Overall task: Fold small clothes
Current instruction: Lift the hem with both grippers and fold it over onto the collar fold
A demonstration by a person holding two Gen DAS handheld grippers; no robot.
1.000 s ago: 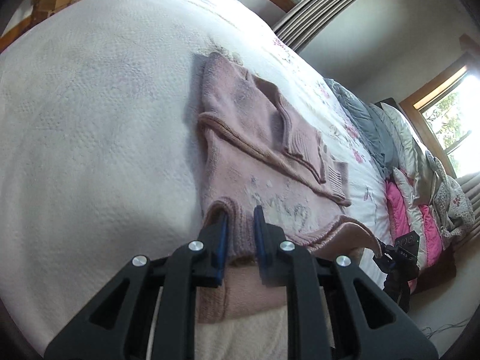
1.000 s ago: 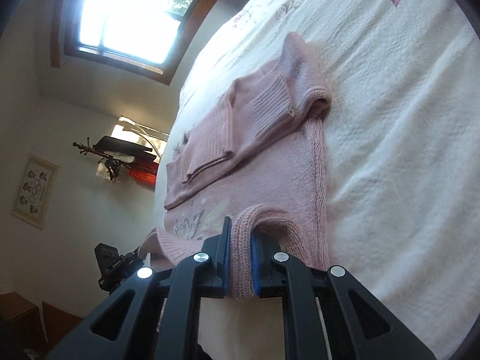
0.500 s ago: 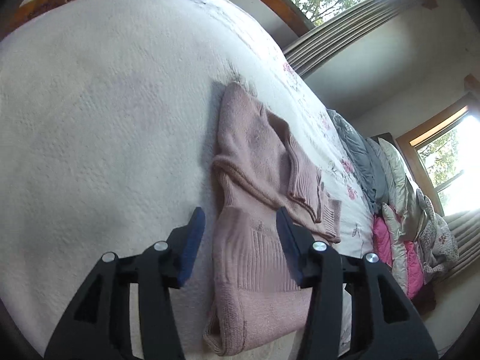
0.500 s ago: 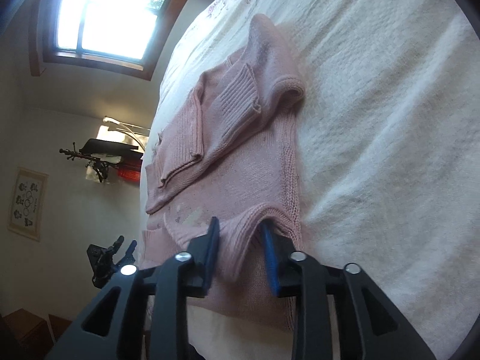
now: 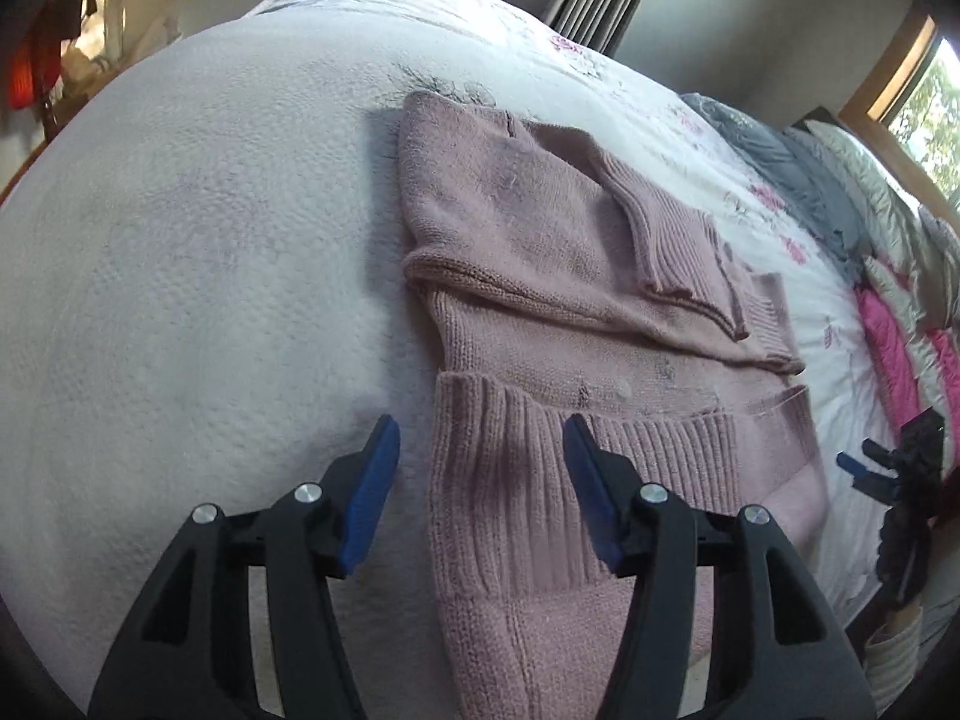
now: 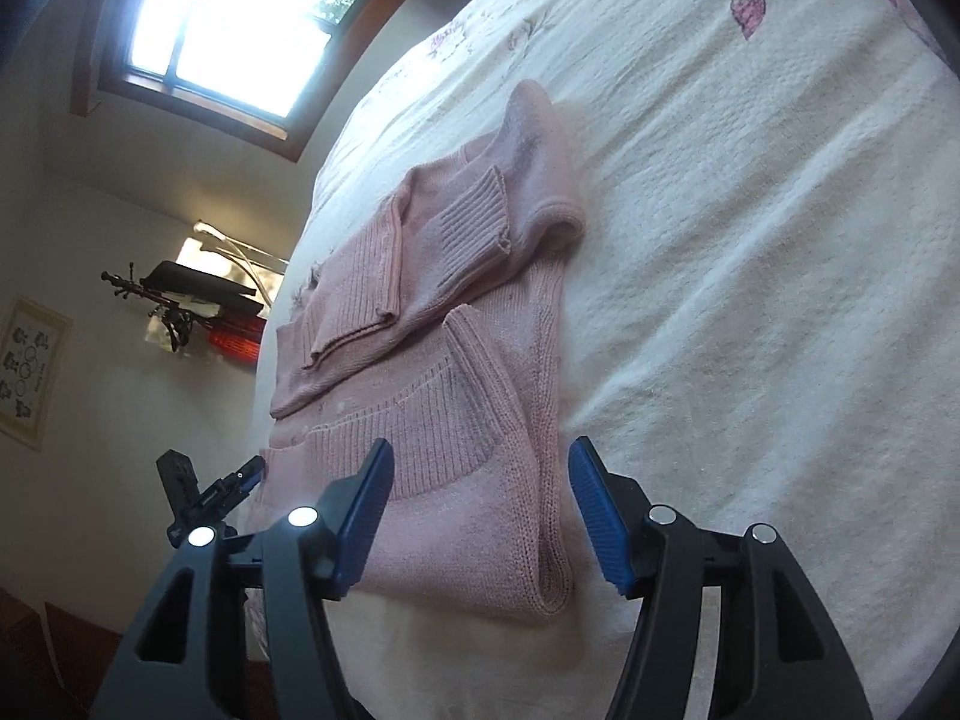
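The left gripper (image 5: 477,495) and right gripper (image 6: 480,507) both hang low over the near edge of the bed (image 5: 180,240), jaws spread wide and empty, each straddling a near corner of the sweater (image 5: 570,312). The pink knit lies folded on the bedspread, sleeves crossed farther back. It looks soft, light and floppy, best pinched at the thick ribbed hem (image 5: 510,480).
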